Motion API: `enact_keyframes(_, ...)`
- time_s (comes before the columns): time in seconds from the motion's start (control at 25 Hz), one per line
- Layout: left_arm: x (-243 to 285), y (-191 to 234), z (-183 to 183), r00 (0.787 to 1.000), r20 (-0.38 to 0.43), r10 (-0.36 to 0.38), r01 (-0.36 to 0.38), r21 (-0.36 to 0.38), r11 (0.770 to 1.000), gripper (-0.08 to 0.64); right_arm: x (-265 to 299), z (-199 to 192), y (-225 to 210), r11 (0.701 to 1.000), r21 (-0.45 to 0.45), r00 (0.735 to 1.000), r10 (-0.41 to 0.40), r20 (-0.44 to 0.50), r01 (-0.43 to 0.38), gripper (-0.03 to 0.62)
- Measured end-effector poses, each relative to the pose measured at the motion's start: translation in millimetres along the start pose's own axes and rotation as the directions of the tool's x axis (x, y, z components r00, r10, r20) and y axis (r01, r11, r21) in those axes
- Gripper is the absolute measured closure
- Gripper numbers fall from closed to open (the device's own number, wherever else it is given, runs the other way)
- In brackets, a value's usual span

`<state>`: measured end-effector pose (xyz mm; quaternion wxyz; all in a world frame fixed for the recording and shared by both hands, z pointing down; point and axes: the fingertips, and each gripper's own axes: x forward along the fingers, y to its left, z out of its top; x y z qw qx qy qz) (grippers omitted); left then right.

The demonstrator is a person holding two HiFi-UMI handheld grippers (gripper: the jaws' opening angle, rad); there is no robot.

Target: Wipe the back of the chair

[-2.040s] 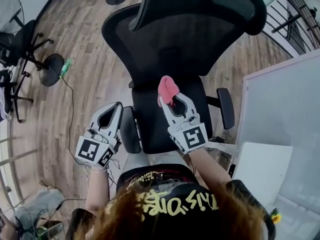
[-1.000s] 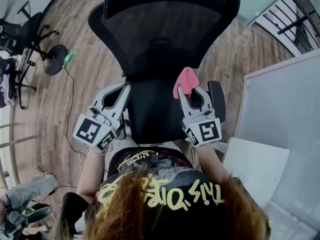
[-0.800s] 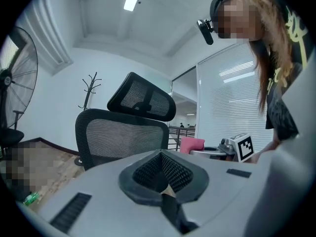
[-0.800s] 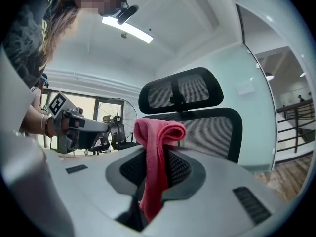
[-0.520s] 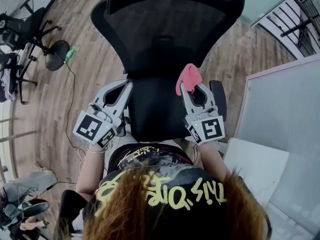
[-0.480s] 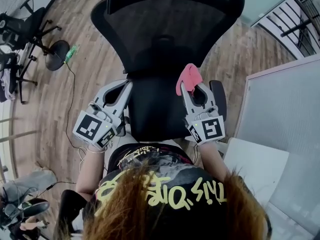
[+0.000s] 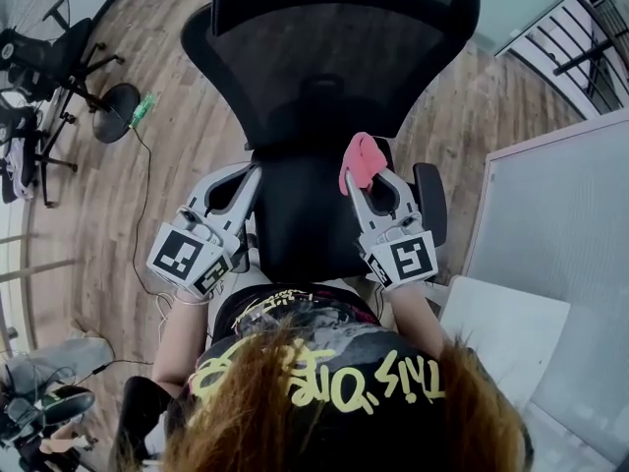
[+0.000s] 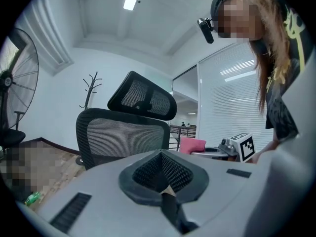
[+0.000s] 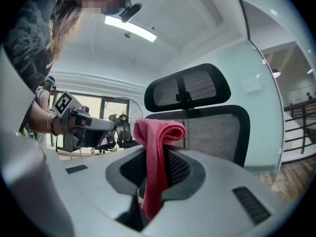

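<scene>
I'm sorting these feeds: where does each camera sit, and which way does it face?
Head view: on the person's head, steeply down onto the chair; hair, both arms, left gripper and right gripper show.
Left gripper view: on that gripper, along its shut jaws at the chair's backrest; torso at right.
Right gripper view: likewise, jaws clamping the pink cloth; forearm at left.
Shared: each gripper view shows the other gripper.
</scene>
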<state>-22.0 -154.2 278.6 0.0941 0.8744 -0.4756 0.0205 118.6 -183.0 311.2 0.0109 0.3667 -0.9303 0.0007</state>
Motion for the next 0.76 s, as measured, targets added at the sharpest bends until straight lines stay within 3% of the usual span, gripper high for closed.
enact_keyframes(0.76, 4.7, 1.2, -4.5, 1.000, -0.013, 0.015, -0.015, 0.003, 1.000, 0.565, -3.3, -11.1, -10.5, 0.999, 0.036, 1.000, -0.007, -0.019, 0.008, 0.518)
